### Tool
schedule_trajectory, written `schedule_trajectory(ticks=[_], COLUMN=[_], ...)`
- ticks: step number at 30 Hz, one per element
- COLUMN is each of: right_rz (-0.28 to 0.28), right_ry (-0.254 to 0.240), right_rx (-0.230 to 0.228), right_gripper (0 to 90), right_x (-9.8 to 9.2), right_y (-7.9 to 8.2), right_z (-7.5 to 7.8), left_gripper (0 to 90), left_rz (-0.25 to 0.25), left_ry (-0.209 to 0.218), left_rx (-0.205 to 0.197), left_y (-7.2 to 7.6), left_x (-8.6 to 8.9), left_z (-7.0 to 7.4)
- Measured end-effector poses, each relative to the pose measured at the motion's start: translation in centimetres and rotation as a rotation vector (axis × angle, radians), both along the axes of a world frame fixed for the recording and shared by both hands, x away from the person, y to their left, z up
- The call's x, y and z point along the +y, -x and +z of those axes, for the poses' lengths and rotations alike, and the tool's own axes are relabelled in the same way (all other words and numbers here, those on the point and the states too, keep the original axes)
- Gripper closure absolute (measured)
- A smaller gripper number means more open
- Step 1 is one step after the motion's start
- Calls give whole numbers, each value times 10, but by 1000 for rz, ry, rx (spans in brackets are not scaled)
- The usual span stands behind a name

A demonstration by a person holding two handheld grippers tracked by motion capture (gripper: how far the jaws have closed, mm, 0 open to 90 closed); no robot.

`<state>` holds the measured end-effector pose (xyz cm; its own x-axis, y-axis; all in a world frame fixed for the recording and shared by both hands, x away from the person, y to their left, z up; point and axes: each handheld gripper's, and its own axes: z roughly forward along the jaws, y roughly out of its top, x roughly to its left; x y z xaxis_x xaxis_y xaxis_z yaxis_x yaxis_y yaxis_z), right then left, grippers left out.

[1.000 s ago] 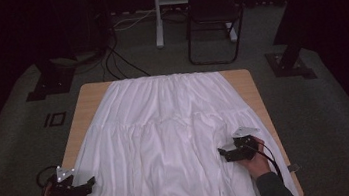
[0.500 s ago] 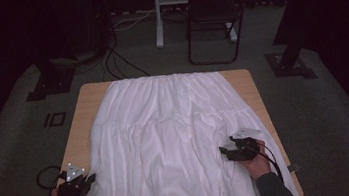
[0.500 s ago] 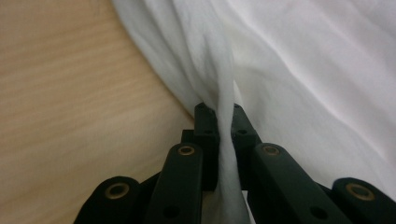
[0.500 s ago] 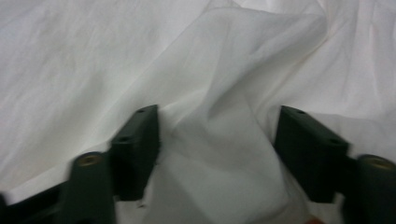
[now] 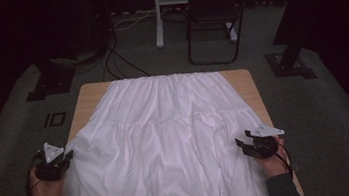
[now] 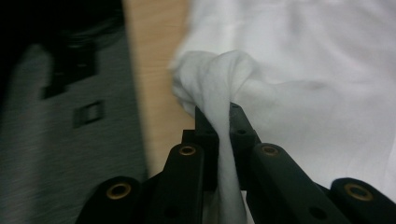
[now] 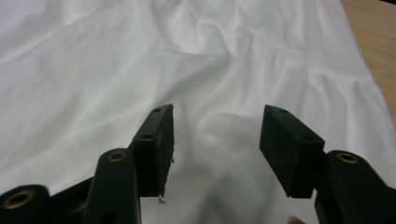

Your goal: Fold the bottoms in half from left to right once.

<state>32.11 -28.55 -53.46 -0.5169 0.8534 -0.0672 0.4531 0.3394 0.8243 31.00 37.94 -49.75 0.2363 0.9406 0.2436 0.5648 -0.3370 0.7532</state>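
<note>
Pinching a bunched fold at the left edge of the white garment (image 6: 219,88), my left gripper (image 6: 218,122) is clamped tight. My right gripper (image 7: 215,140) has just been closing, jaws half apart over the cloth's right side, gripping nothing. The garment is spread across the table (image 5: 89,96).

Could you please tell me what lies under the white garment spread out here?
A wooden table lies under the white garment; bare wood shows along its left, right and far edges. Whatever else may be beneath the cloth is covered.
</note>
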Motion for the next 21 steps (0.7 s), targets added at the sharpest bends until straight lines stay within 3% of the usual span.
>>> schedule_trajectory(ticks=[11,14,15,18,19,20,21], right_rz=[-52,-65,-70,-76,-85,-85,-95], right_ry=[33,34,36,37,28,28,16], right_rx=[15,15,16,22,31,31,39], right_gripper=[421,417,417,414,413,413,412], right_x=[-22,-27,-29,-33,-36,-36,-39], right_y=[9,12,13,14,16,16,16], right_z=[-3,-4,-4,-6,-8,-8,-9], left_gripper=[874,875,875,874,873,872,871], left_rz=[298,400,424,404,322,322,234], left_ry=[-113,-121,-105,-89,-89,-89,-48], left_rx=[-9,-15,-13,-28,-44,-44,-55], left_y=[-3,-3,-2,3,8,8,12], left_x=[78,95,100,101,87,87,71], left_z=[18,21,23,30,38,38,45])
